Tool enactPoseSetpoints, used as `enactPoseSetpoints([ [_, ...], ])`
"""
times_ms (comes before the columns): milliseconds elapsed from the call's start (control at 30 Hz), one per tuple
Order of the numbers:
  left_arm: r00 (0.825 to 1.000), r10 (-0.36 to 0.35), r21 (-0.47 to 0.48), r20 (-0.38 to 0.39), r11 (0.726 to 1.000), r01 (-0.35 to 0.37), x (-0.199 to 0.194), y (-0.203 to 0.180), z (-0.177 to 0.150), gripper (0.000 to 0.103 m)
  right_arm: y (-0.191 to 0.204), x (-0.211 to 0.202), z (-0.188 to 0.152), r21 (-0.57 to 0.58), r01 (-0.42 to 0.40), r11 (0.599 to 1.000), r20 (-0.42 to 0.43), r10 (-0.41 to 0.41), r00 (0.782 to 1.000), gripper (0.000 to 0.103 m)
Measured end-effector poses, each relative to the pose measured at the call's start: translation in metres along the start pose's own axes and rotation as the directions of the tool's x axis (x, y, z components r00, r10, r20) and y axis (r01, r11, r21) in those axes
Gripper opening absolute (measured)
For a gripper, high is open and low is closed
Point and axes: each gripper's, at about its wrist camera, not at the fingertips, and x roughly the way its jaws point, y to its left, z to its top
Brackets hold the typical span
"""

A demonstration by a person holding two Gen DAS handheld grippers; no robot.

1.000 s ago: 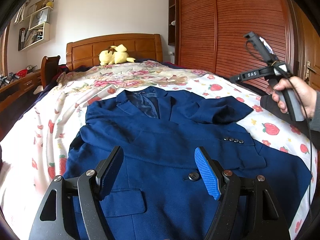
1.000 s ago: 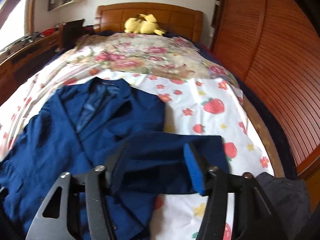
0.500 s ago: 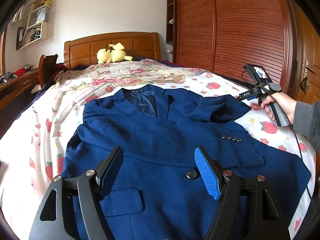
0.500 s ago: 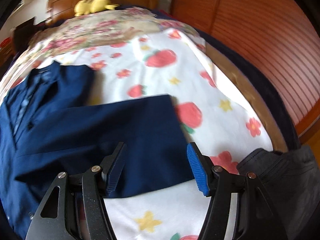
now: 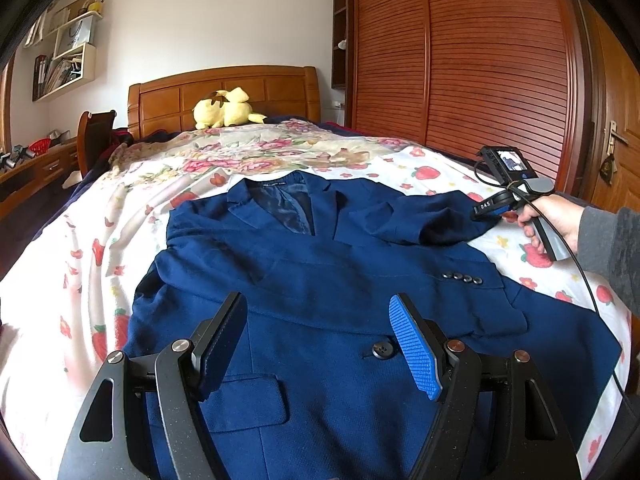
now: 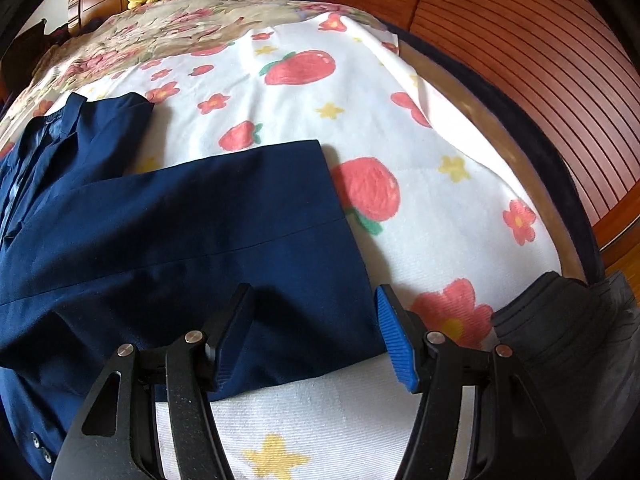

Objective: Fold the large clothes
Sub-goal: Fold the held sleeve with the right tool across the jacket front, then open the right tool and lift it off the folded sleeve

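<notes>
A navy blue suit jacket (image 5: 320, 288) lies face up on the bed, collar toward the headboard. One sleeve is folded across its chest, cuff buttons showing. My left gripper (image 5: 320, 344) is open and empty, hovering over the jacket's lower front near a button. The other sleeve (image 6: 224, 236) stretches out sideways over the strawberry sheet. My right gripper (image 6: 314, 336) is open, low over that sleeve's cuff end, with the left finger over the cloth and the blue pad (image 6: 396, 344) just past the cuff edge. It also shows in the left wrist view (image 5: 494, 210) at the sleeve's end.
The bed has a white strawberry-print sheet (image 6: 400, 120) and a floral quilt (image 5: 260, 148) near the wooden headboard, with a yellow plush toy (image 5: 224, 109). A wooden wardrobe (image 5: 460, 60) runs along the right side. Dark cloth (image 6: 568, 340) hangs at the bed's right edge.
My right gripper has come down and forward to the outstretched sleeve's cuff. My left gripper has barely moved.
</notes>
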Motion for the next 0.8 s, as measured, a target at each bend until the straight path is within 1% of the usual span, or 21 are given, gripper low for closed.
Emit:
enactPoseSetpoints([
  [67,1.000,0.001,-0.002,0.005,1.000,-0.001,-0.001,0.000,0.000,0.075,0.004,0.000,-0.001,-0.010,-0.015,1.000,-0.004,0.015,1.000,0.046],
  [100,1.000,0.001,-0.003,0.009,1.000,-0.001,-0.002,0.000,0.001,0.075,0.007,-0.001,-0.002,-0.028,-0.034,0.999,-0.009,0.034,0.999,0.030],
  [133,1.000,0.001,-0.004,0.012,1.000,-0.001,-0.003,0.000,0.001,0.075,0.011,-0.001,-0.003,-0.045,-0.051,0.998,-0.016,0.050,0.999,0.022],
  [200,1.000,0.003,-0.009,0.019,1.000,-0.003,-0.006,0.001,0.001,0.075,0.023,-0.010,-0.007,-0.108,-0.015,0.994,-0.009,0.014,1.000,0.017],
  [233,1.000,0.004,-0.012,0.023,1.000,-0.004,-0.007,0.001,0.001,0.075,0.027,-0.015,-0.007,-0.120,-0.027,0.992,-0.001,0.027,1.000,0.015],
  [267,1.000,0.005,-0.014,0.027,1.000,-0.005,-0.009,0.002,0.001,0.075,0.031,-0.024,-0.008,-0.126,-0.042,0.991,0.015,0.044,0.999,0.014],
  [333,1.000,0.009,-0.017,0.028,1.000,-0.009,-0.012,0.002,0.001,0.075,0.041,-0.047,-0.009,-0.147,-0.045,0.988,0.063,0.054,0.997,0.012],
  [433,0.999,0.008,-0.036,0.043,0.999,-0.007,-0.021,0.006,0.004,0.075,0.060,-0.088,-0.007,-0.188,-0.057,0.980,0.133,0.083,0.988,0.012],
  [533,0.999,-0.001,-0.068,0.041,0.998,0.004,-0.026,0.011,0.005,0.075,0.083,-0.132,-0.005,-0.231,-0.078,0.970,0.201,0.126,0.972,0.012],
  [567,0.999,0.002,-0.073,0.039,0.997,0.001,-0.028,0.012,0.005,0.075,0.094,-0.153,-0.006,-0.255,-0.087,0.963,0.230,0.148,0.962,0.012],
  [667,0.999,0.022,-0.067,0.045,0.998,-0.019,-0.035,0.015,0.005,0.075,0.119,-0.192,-0.007,-0.311,-0.120,0.943,0.281,0.212,0.936,0.012],
  [733,0.998,0.035,-0.061,0.049,0.998,-0.032,-0.041,0.017,0.005,0.075,0.139,-0.221,-0.015,-0.360,-0.145,0.922,0.309,0.264,0.914,0.012],
  [800,0.997,0.046,-0.063,0.054,0.997,-0.043,-0.049,0.022,0.004,0.075,0.162,-0.247,-0.026,-0.420,-0.173,0.891,0.323,0.325,0.889,0.012],
])
